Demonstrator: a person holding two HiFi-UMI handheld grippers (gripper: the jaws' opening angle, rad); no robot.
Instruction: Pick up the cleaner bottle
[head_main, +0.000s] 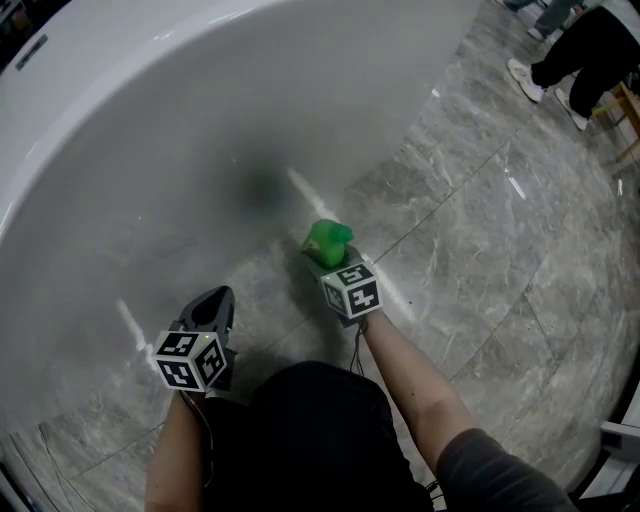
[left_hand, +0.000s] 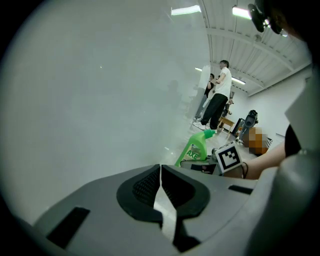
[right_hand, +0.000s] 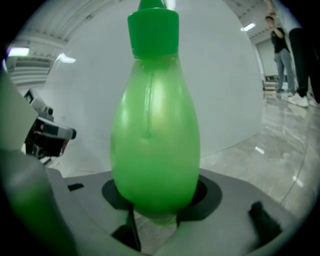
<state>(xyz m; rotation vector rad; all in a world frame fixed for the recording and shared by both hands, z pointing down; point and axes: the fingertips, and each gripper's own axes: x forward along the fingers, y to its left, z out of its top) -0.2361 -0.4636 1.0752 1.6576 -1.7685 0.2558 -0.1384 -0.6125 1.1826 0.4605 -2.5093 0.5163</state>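
The green cleaner bottle (head_main: 327, 240) stands upright on the marble floor beside the white tub. My right gripper (head_main: 322, 262) is at its near side, and the bottle's body (right_hand: 155, 145) fills the space between the black pads, which press on its flanks low down. The green cap (right_hand: 152, 30) is at the top of the right gripper view. My left gripper (head_main: 210, 300) hangs to the left, apart from the bottle, jaws together with nothing in them (left_hand: 160, 172). From there the bottle (left_hand: 196, 147) shows to the right, behind the right gripper's marker cube (left_hand: 228, 156).
A large white bathtub wall (head_main: 150, 150) curves across the left and far side. Grey marble floor (head_main: 480, 260) spreads to the right. People stand at the far right (head_main: 580, 60), near a wooden chair (head_main: 628, 110). My own arms and dark clothing fill the bottom of the head view.
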